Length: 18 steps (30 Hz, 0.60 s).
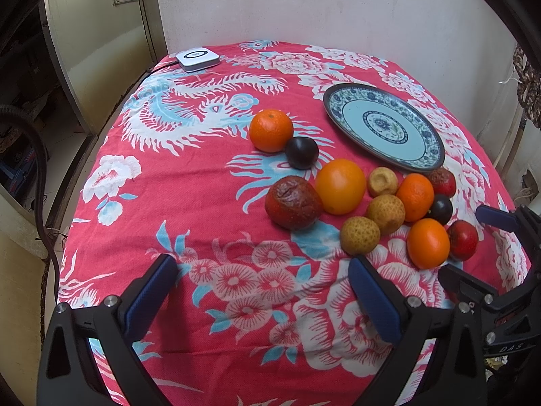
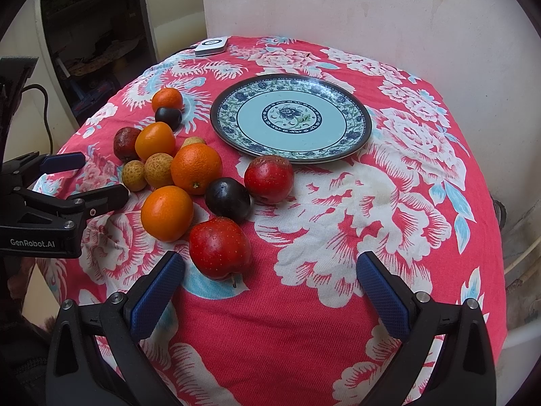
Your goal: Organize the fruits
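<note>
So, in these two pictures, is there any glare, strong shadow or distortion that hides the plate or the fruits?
Left wrist view: soft, even light, the fisheye bends the tablecloth edges, and the plate shows no glare. Right wrist view: a pale sheen lies on the plate's far rim, the fruits cast only faint shadows, the corners are black, and the red apple is sharp.

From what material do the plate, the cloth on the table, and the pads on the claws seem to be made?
Plate: probably glazed ceramic, perhaps melamine; it is glossy with a light reflection and a printed blue floral pattern. Cloth: woven fabric, likely cotton, matte; diagonal weave lines and soft wrinkles show. Pads: blue, seemingly rubber or soft plastic, matte, with a fine gridded grip texture.
</note>
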Motion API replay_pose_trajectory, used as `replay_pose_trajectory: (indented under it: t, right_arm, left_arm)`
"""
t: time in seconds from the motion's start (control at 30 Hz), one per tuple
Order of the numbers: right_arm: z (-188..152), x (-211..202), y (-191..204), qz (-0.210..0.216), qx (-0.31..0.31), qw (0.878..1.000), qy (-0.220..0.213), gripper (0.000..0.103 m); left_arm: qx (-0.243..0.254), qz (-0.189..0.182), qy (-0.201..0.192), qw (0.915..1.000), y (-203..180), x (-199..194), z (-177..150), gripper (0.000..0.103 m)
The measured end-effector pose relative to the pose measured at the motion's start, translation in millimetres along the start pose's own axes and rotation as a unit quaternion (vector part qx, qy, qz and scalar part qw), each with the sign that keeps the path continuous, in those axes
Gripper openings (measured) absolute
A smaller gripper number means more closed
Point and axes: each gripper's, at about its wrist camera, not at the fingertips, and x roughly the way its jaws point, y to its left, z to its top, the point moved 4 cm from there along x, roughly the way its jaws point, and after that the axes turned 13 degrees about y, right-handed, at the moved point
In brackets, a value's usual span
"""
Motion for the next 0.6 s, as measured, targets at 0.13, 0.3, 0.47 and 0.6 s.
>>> replay_pose_trajectory:
  t: [0.13,0.3,0.47,0.6]
  right_arm:
    - [-0.7,-3.9,-0.4,0.002,-0.004,1.000,0.002,0.103]
    - [-4.7,-8.7,0.0,0.006,-0.008,1.000,0.003,0.098]
    - [-5.8,-12.3,-3.8,0.019,-0.002,1.000,-0.003,0.096]
    - [-2.4,-15.2,-5.3,0.030,-0.001,0.999,-0.011,0.088]
  left_arm:
    - [0.000,0.000,0.000,1.0000,0.1,0.0,0.0,0.103]
    - [-0.004,-0.009,0.003,0.9999,-0.4,-0.5,-0.5,0.103]
    - [-0.009,-0.021,0.003,0.9997,1.9,-2.6,-5.6,0.102]
    - [-0.009,-0.029,-0.001,0.9996,4.1,-11.6,-2.1,0.099]
